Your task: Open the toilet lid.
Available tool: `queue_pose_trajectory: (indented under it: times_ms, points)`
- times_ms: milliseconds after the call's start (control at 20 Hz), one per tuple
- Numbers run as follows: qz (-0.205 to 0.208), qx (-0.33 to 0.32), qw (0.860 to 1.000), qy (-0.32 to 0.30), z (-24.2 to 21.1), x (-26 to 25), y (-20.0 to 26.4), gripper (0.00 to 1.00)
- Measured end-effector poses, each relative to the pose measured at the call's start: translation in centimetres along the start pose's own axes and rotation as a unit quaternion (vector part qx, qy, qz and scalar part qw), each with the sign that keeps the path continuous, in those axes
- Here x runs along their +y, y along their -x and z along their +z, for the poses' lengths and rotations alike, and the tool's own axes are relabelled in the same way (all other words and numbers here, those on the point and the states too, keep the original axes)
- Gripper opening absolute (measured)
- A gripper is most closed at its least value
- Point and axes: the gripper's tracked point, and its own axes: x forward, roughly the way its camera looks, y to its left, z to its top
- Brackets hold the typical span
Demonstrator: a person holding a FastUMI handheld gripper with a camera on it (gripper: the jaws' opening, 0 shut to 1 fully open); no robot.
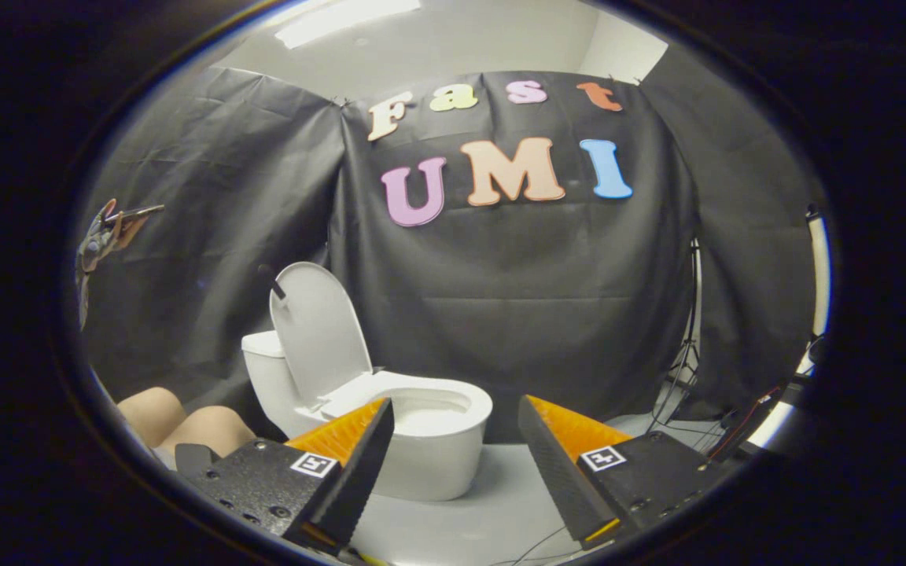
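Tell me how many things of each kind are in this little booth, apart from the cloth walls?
Toilet, lid raised: 1
Gripper, fingers open with nothing between them, toilet beyond them: 1
Person, knees beside the toilet: 1
Light stand by the cloth: 1
Total: 4

The toilet (429, 440) looks like smooth, glossy glazed ceramic, and its raised lid (319, 334) like smooth, slightly shiny plastic. The booth wall (547, 299) is matt, creased cloth. The floor (492, 503) is smooth, faintly glossy. The open gripper's (457, 440) fingers (559, 464) carry ribbed, matt pads.
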Motion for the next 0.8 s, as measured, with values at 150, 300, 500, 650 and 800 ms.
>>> queue_pose_trajectory:
  times_ms: [150, 300, 500, 650, 800]
  points:
    - [0.006, 0.009, 1.000, -0.003, -0.4, 0.1, -0.2, 0.97]
    - [0.007, 0.009, 1.000, -0.011, -0.6, 0.0, -0.2, 0.97]
    - [0.000, 0.015, 1.000, -0.018, -0.9, -0.3, -0.3, 0.97]
    - [-0.006, 0.014, 1.000, -0.021, -0.8, -0.7, -0.3, 0.97]
    - [-0.016, 0.015, 1.000, -0.021, -0.8, -1.3, -0.4, 0.96]
